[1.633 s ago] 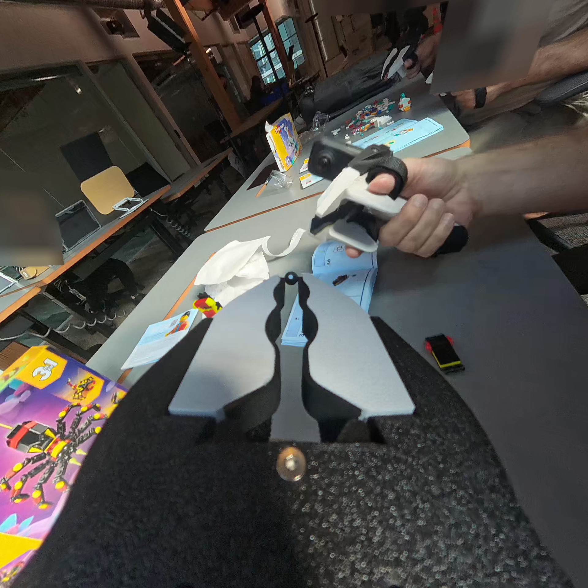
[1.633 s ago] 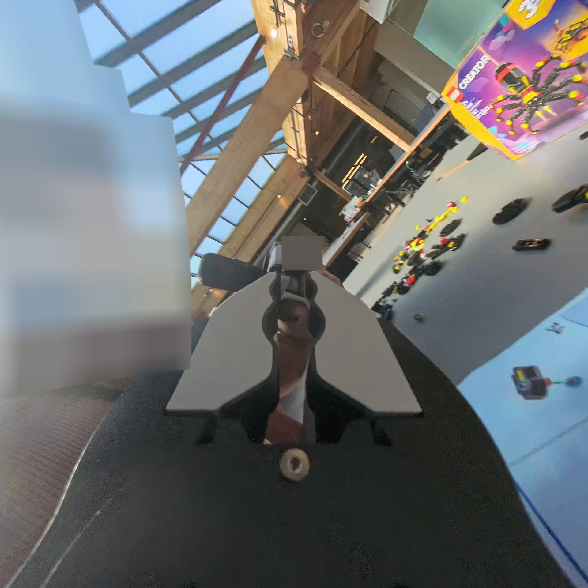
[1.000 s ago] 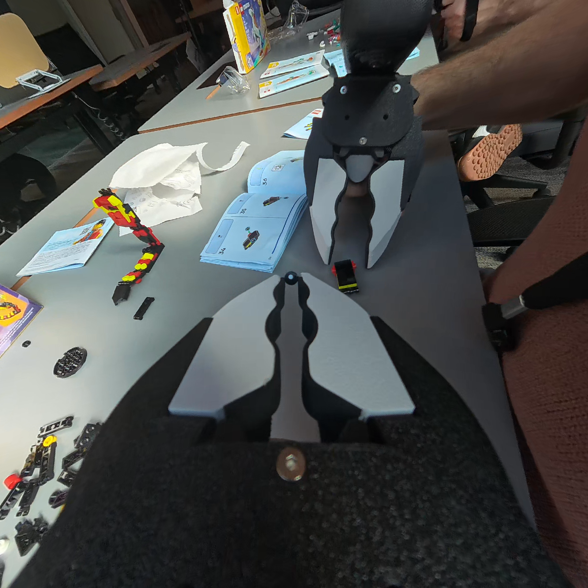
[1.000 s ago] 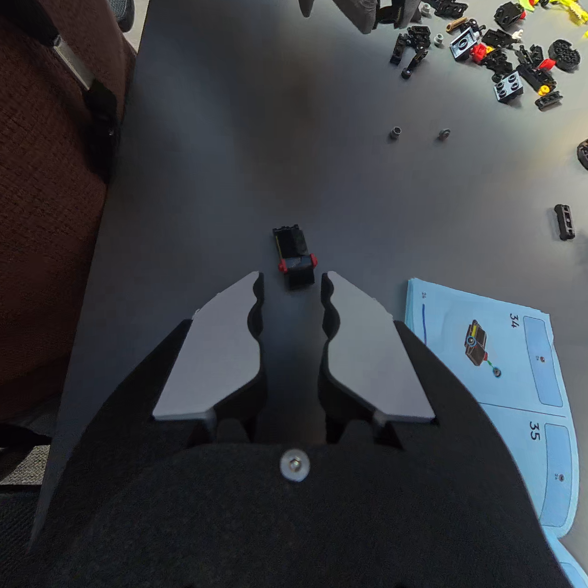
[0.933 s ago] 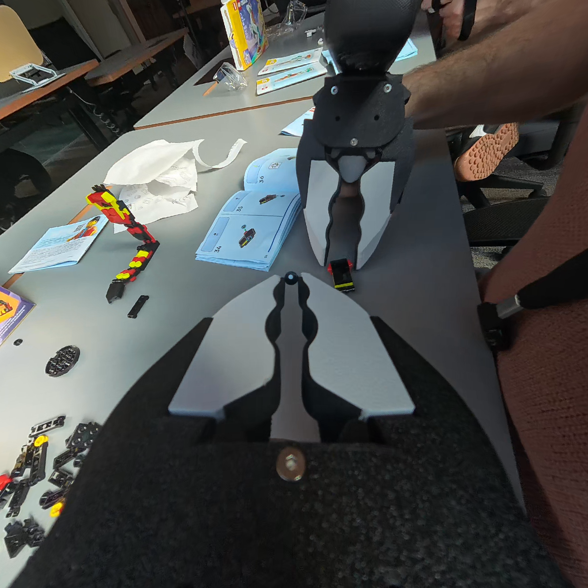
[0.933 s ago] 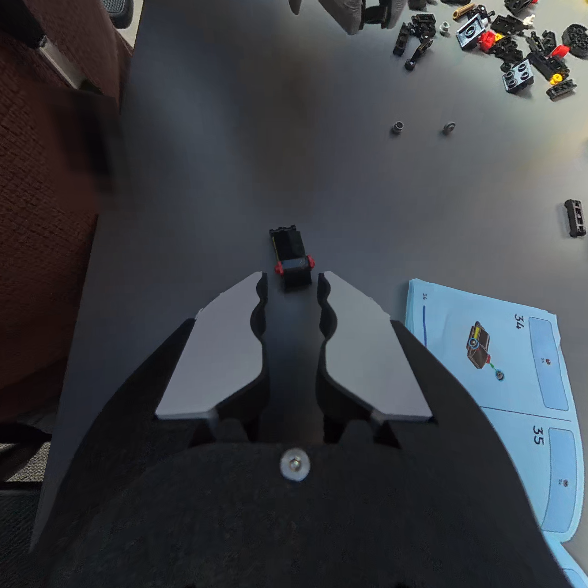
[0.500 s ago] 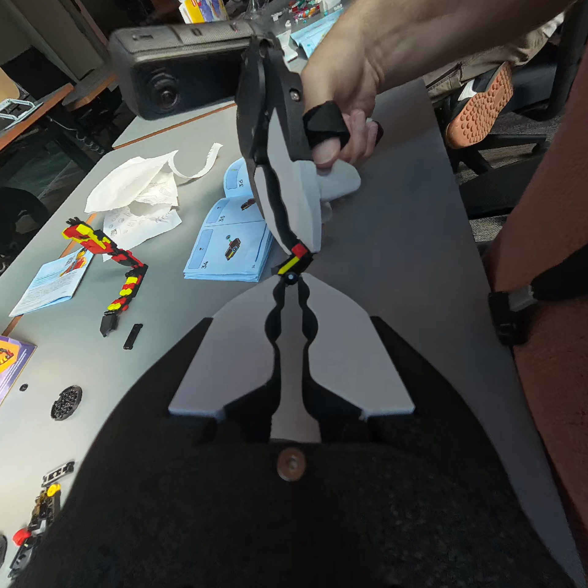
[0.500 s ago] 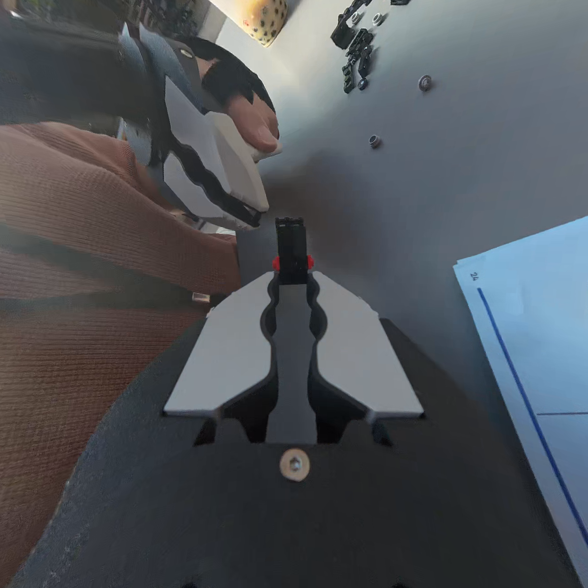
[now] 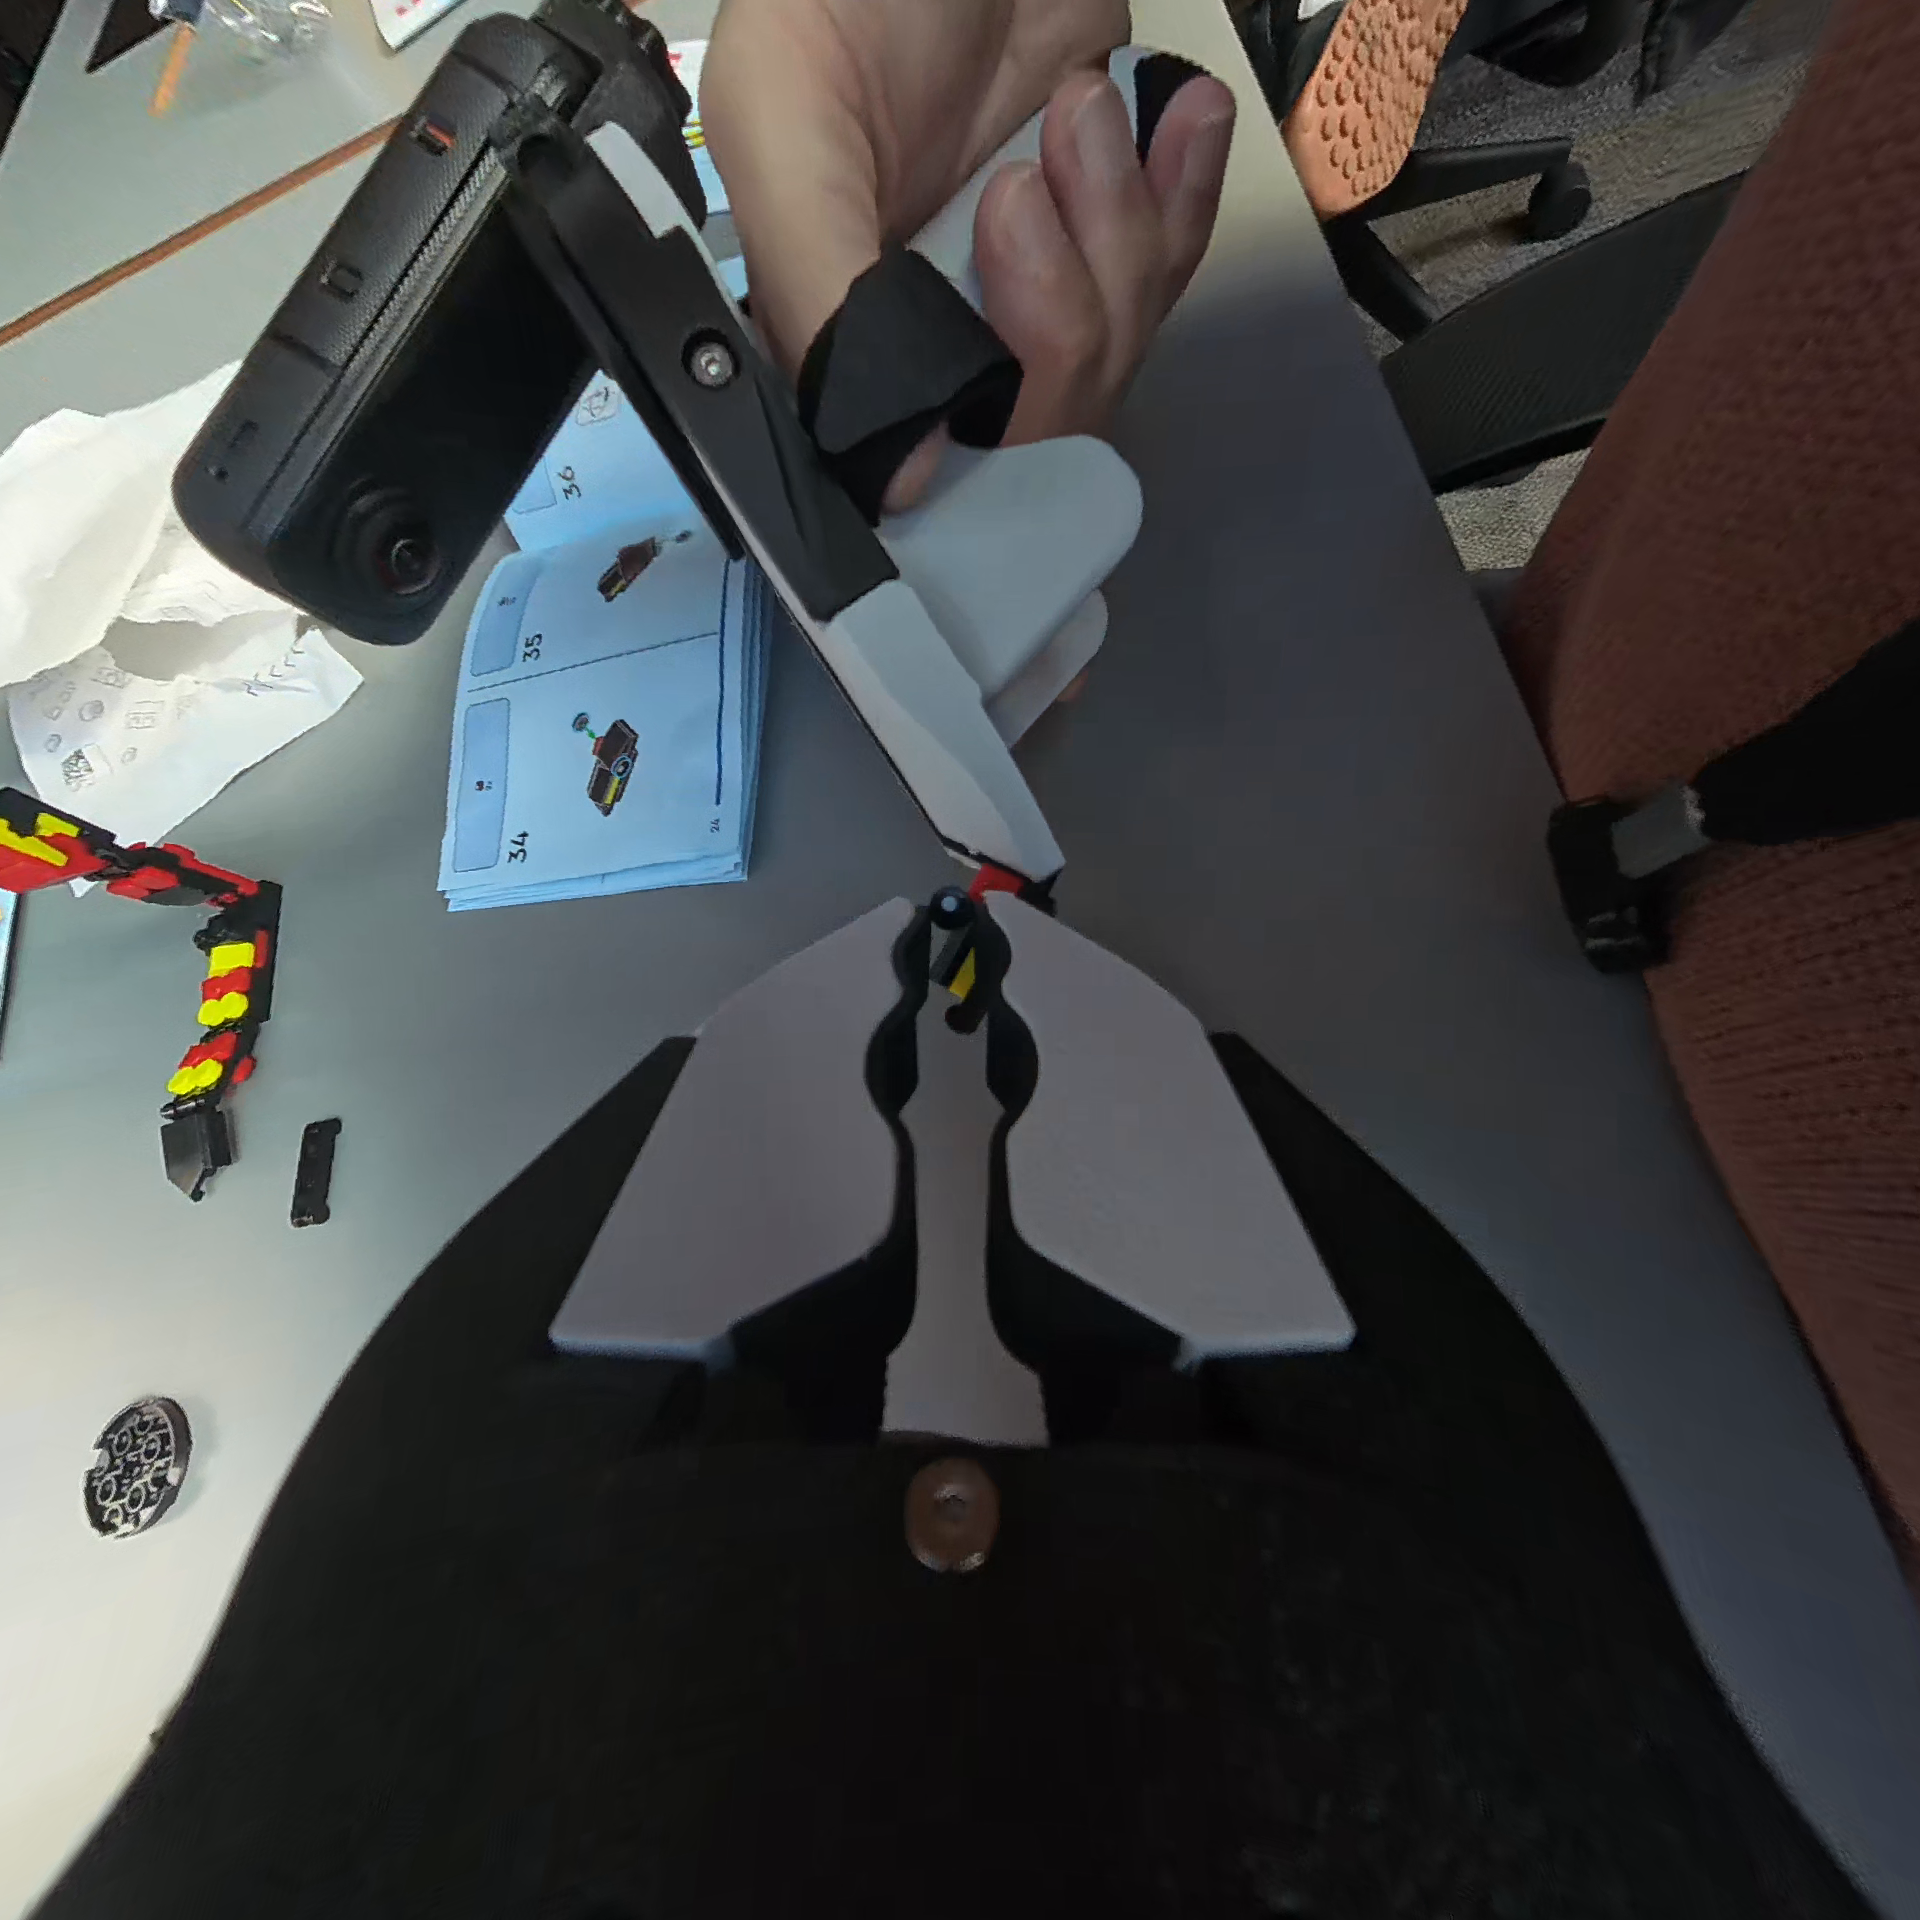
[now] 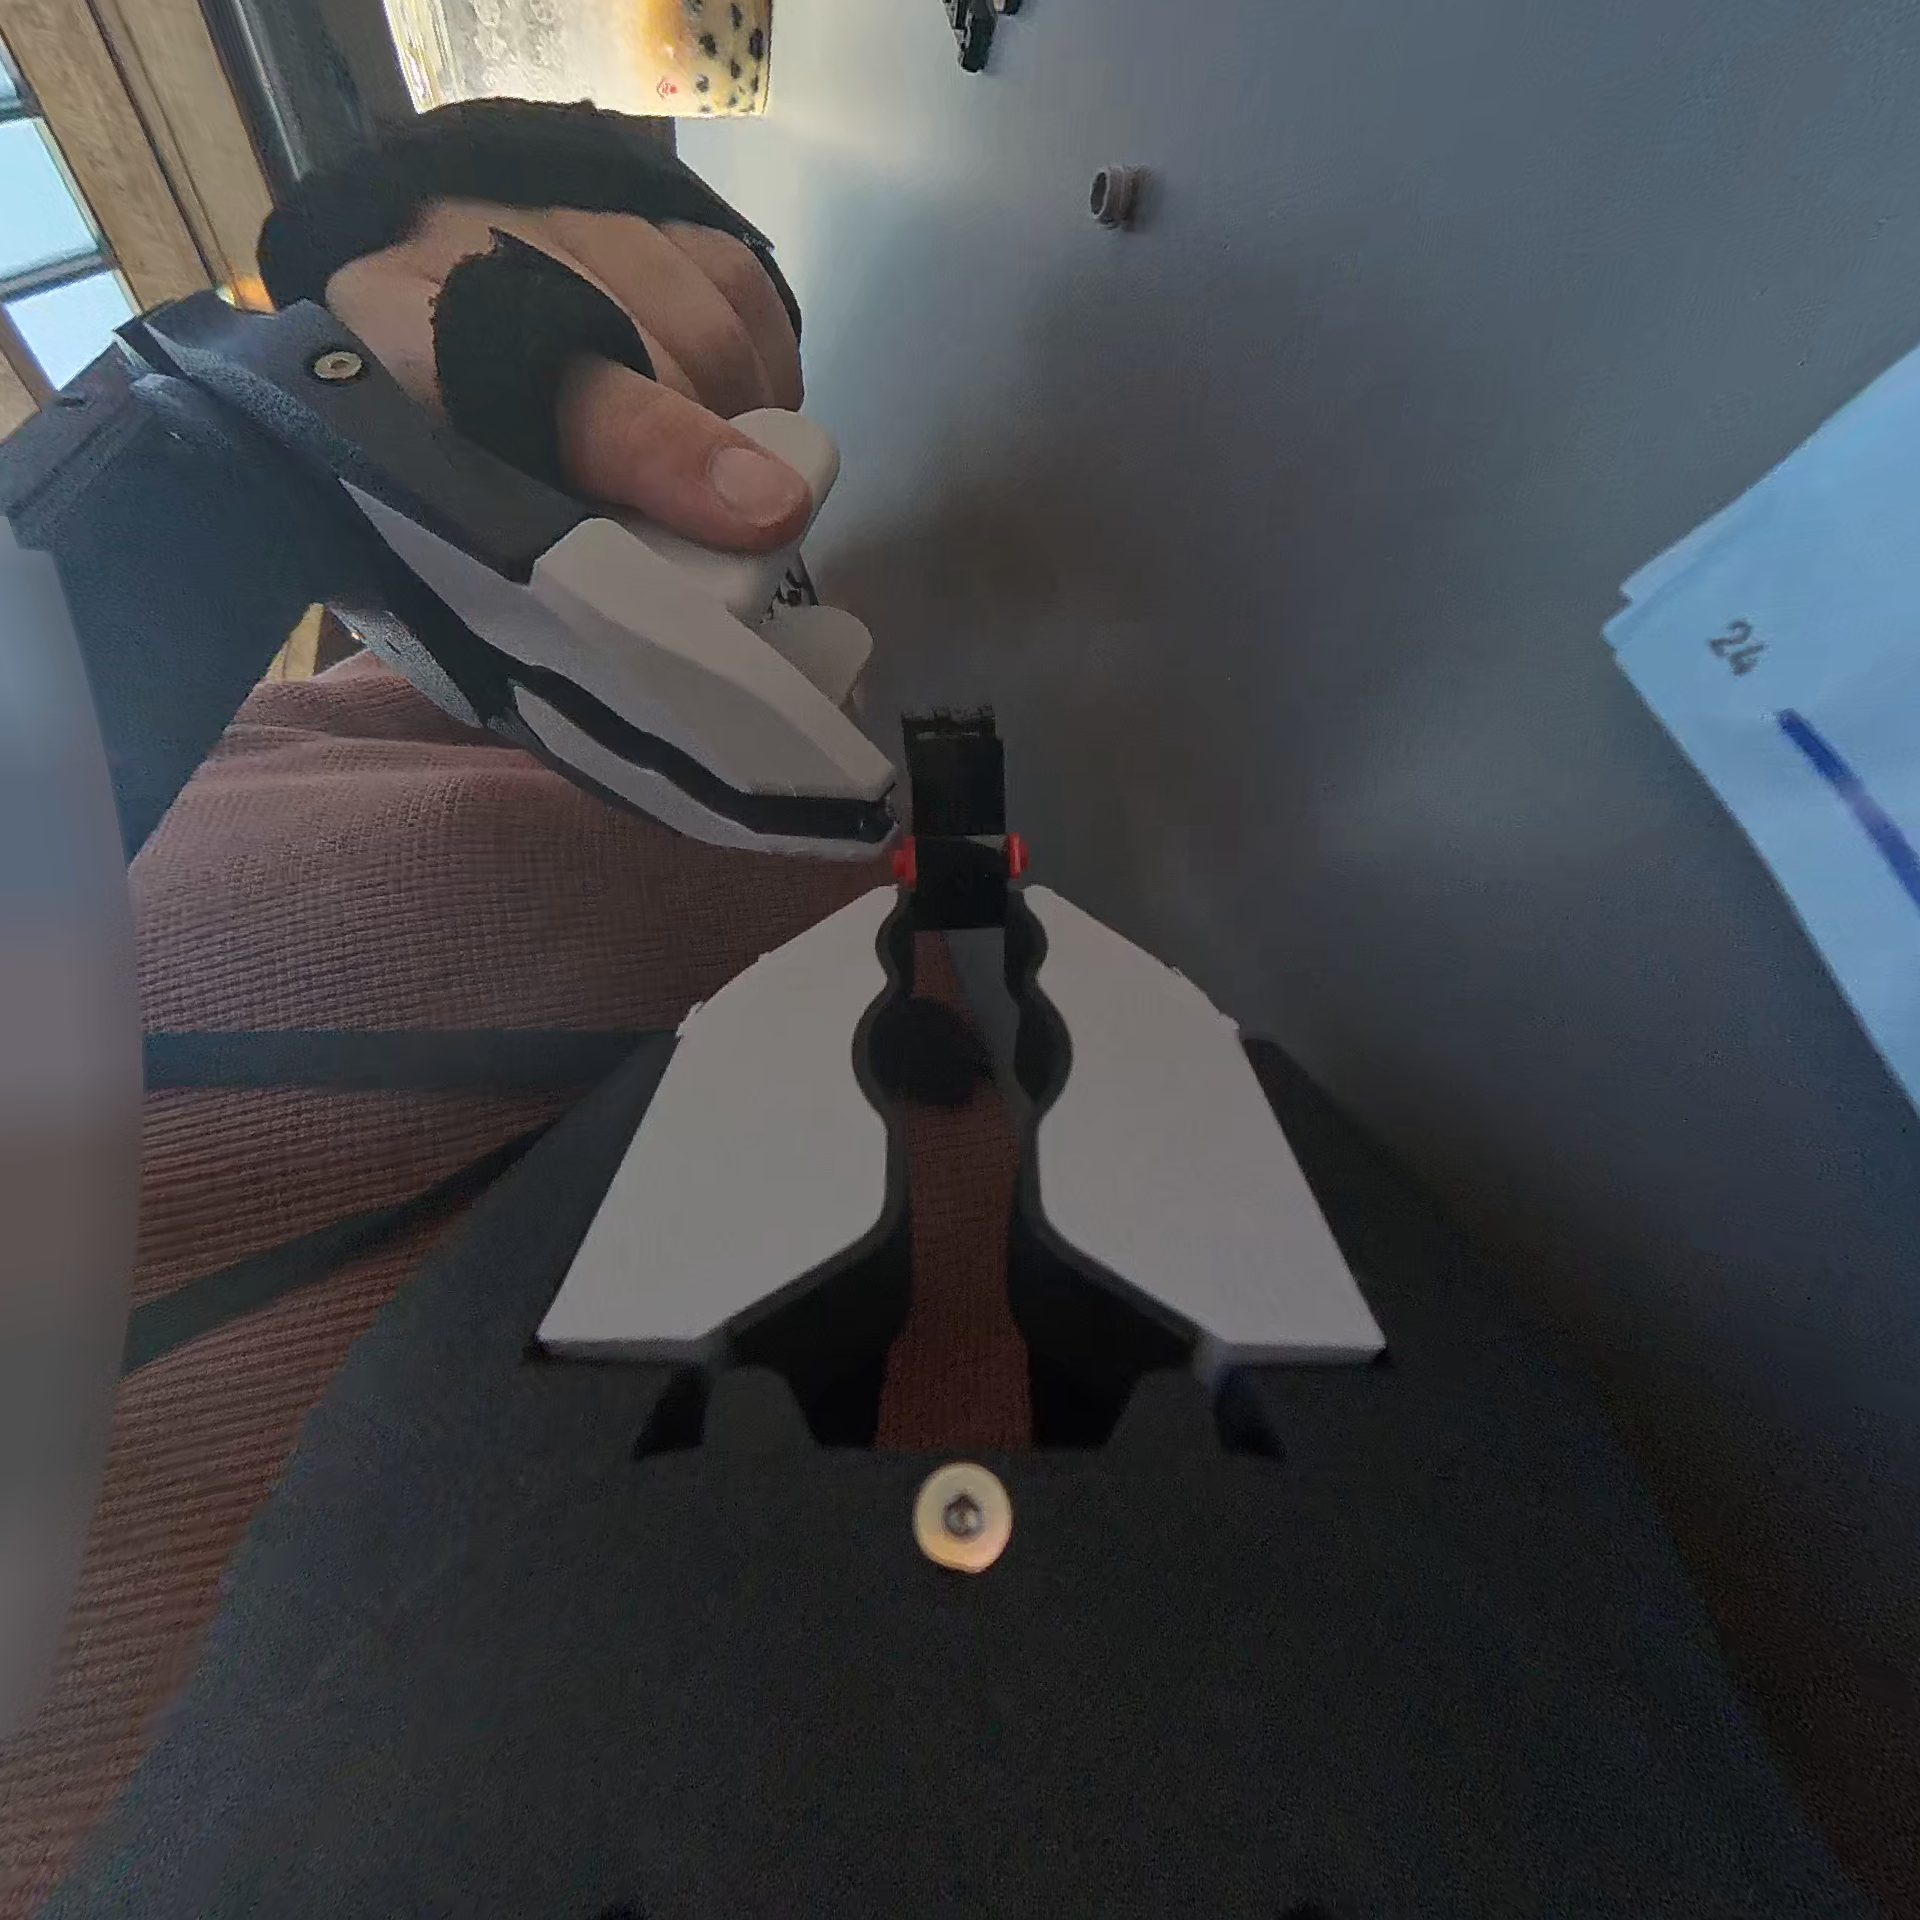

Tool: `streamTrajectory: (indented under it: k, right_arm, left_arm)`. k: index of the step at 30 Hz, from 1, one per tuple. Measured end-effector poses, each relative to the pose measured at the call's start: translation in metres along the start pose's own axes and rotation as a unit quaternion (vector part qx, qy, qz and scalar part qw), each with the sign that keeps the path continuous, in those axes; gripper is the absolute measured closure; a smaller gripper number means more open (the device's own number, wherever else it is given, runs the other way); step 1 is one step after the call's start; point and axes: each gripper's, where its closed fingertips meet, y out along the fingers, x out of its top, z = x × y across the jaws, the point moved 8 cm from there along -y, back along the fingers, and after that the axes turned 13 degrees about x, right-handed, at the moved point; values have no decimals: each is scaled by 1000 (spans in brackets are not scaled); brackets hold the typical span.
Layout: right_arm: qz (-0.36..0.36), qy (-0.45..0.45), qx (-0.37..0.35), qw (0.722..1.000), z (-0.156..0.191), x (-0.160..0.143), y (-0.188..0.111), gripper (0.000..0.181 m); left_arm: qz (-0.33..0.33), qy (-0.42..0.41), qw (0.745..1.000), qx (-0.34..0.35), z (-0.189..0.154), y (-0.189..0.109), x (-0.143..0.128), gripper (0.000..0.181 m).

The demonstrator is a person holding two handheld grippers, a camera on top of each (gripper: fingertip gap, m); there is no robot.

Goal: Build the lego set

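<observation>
My right gripper (image 10: 956, 906) is shut on a small black assembly (image 10: 954, 800) with red side pins, held above the grey table (image 10: 1455, 520). In the left wrist view the right gripper (image 9: 1023, 878) reaches in from the upper left, and the assembly's yellow and black end (image 9: 961, 971) shows between my left fingers. My left gripper (image 9: 951, 920) is shut on a small black round pin (image 9: 948, 910) at its tips. The pin touches or nearly touches the assembly's side. The left gripper (image 10: 881, 821) meets the assembly from the left in the right wrist view.
An open blue instruction booklet (image 9: 613, 727) lies on the table, with crumpled white paper (image 9: 104, 582) behind it. A red, yellow and black chain of bricks (image 9: 208, 935), a small black bar (image 9: 315, 1169) and a black round plate (image 9: 137, 1465) lie left. A person's reddish-brown clothing (image 9: 1766, 831) borders the right. Left and right tips are no more than a few centimetres apart.
The right gripper came down over the small black assembly on the table, shut on it, lifted it and turned sideways. Both grippers came together, so the left gripper's pin now meets the assembly.
</observation>
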Motion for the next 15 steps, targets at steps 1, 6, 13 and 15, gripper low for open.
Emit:
streamTrajectory:
  k: [1, 6, 13, 15]
  right_arm:
    - [-7, 8, 6, 1000, -3, 0, 0, 165]
    - [-11, 40, 36, 998, -12, -8, 1, 165]
    - [-16, 46, 22, 999, -17, -7, -5, 150]
    - [-18, 23, -5, 1000, -16, -8, -13, 150]
  left_arm:
    - [10, 5, 1000, -14, 0, 1, -1, 174]
    - [26, 3, 997, -68, 1, 5, -5, 174]
    - [44, 9, 994, -95, -1, 16, -10, 174]
    - [40, 4, 996, -85, 3, 15, -10, 174]
